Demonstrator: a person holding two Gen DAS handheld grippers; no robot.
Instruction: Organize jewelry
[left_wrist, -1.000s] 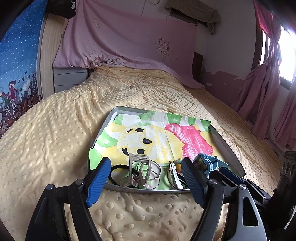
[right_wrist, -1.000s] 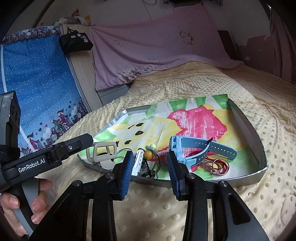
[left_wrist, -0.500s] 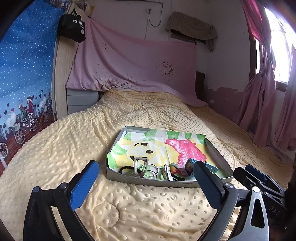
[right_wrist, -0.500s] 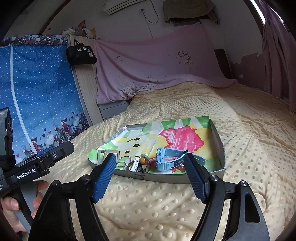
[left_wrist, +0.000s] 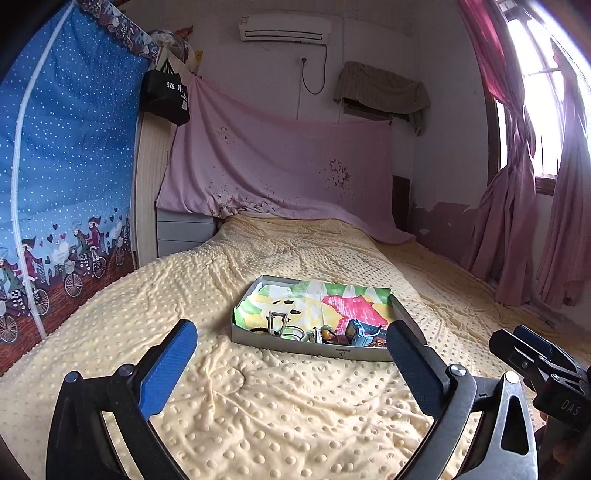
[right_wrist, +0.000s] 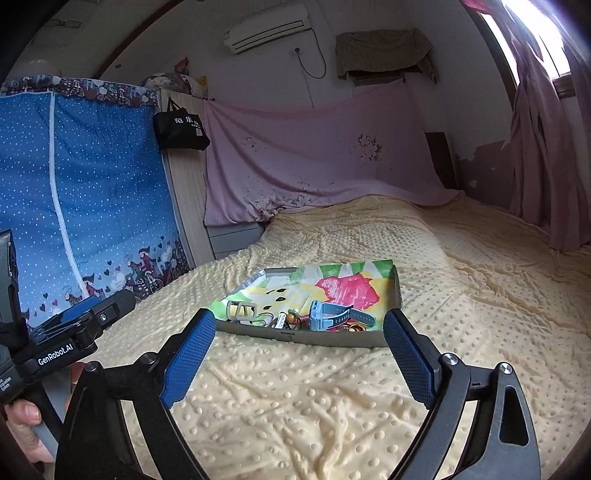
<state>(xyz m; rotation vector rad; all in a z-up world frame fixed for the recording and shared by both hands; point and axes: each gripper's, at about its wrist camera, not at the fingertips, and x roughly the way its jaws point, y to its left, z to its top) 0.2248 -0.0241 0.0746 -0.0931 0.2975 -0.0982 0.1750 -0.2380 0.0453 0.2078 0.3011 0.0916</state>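
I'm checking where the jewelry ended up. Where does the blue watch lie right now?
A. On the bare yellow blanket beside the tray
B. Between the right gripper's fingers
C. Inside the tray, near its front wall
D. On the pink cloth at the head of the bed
C: the blue watch lies inside the tray, close to its front wall, with the other small pieces beside it.

Before you, the bed (left_wrist: 295, 406) wears a soft, matt yellow cloth with raised dots. The tray (left_wrist: 306, 341) looks like dull grey card, lined with coloured paper. Your gripper pads (right_wrist: 188, 363) are textured blue rubber.
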